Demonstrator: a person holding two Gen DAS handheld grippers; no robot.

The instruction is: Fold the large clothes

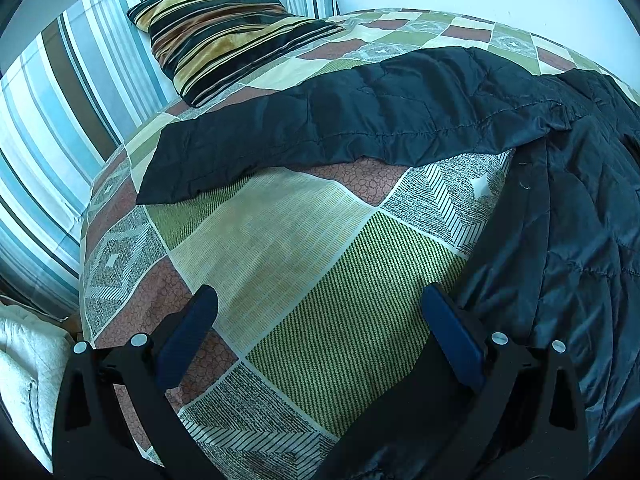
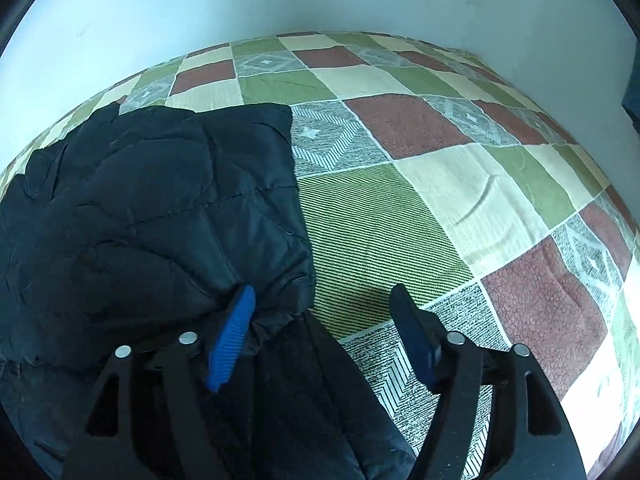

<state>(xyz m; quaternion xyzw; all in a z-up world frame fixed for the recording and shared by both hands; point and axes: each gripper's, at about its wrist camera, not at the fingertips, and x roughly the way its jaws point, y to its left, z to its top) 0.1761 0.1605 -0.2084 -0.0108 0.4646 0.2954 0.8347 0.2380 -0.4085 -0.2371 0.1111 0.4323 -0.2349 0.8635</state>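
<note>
Left gripper (image 1: 320, 300), fingers spread wide, hovers over a patchwork bedspread (image 1: 280, 240). A dark quilted jacket (image 1: 560, 220) lies just beyond its right fingertip, one sleeve (image 1: 340, 120) stretched ahead. Right gripper (image 2: 324, 296), also spread, straddles the jacket's (image 2: 160, 200) edge. A striped pillow (image 1: 224, 36) sits far ahead.

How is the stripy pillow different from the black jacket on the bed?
The pillow has gold, brown and black stripes; the jacket is plain black with stitched quilting. The pillow is plump and sits at the head of the bed by the striped curtain; the jacket lies spread flat and crumpled, one sleeve stretched out. Both are soft and rest on the patchwork cover.
</note>
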